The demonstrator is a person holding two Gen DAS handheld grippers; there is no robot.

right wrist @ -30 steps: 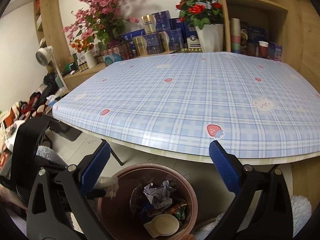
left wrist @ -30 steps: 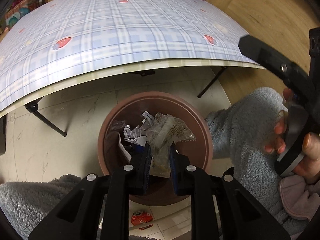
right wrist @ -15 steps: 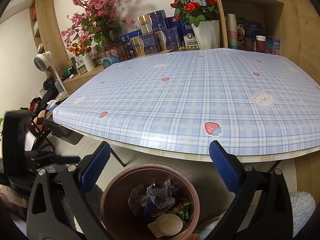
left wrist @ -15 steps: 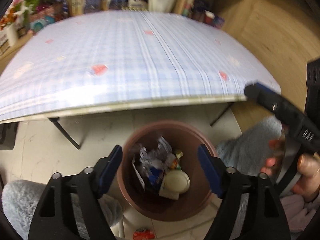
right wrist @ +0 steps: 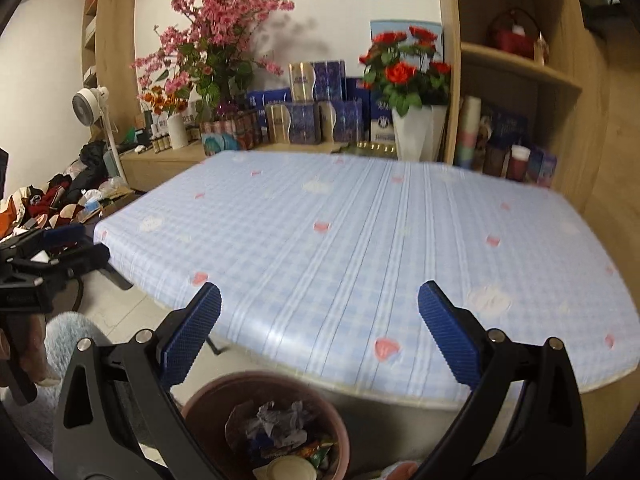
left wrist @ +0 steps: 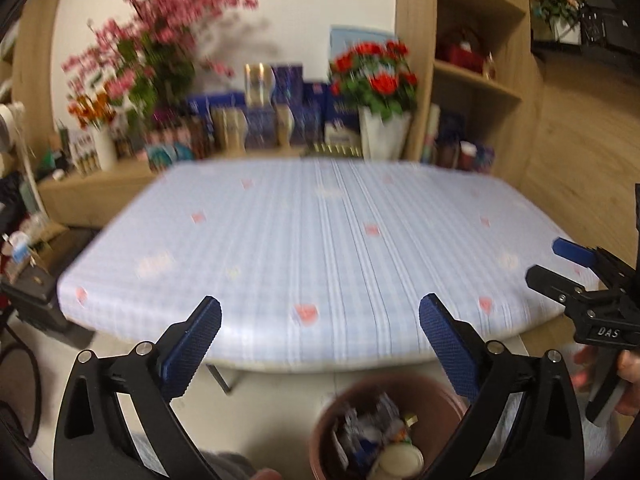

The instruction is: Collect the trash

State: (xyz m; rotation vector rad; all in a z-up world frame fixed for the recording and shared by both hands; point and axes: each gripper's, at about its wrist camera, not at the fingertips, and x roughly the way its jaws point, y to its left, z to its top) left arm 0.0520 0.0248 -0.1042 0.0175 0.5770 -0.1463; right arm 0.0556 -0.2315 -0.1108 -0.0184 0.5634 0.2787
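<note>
Trash bin [right wrist: 264,432], holding crumpled trash [right wrist: 280,428], stands on the floor just below the table's [right wrist: 360,240] near edge. Left gripper [left wrist: 320,320] jaws opening wide, nothing between them; right gripper [right wrist: 320,312] likewise spread, empty. Beyond, the tabletop lies bare to its far edge.

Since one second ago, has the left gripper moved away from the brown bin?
Yes. The left gripper has lifted and tilted upward: the brown bin now sits at the bottom edge of its view, the table fills the middle, and its jaws are opening, nothing between them.
</note>
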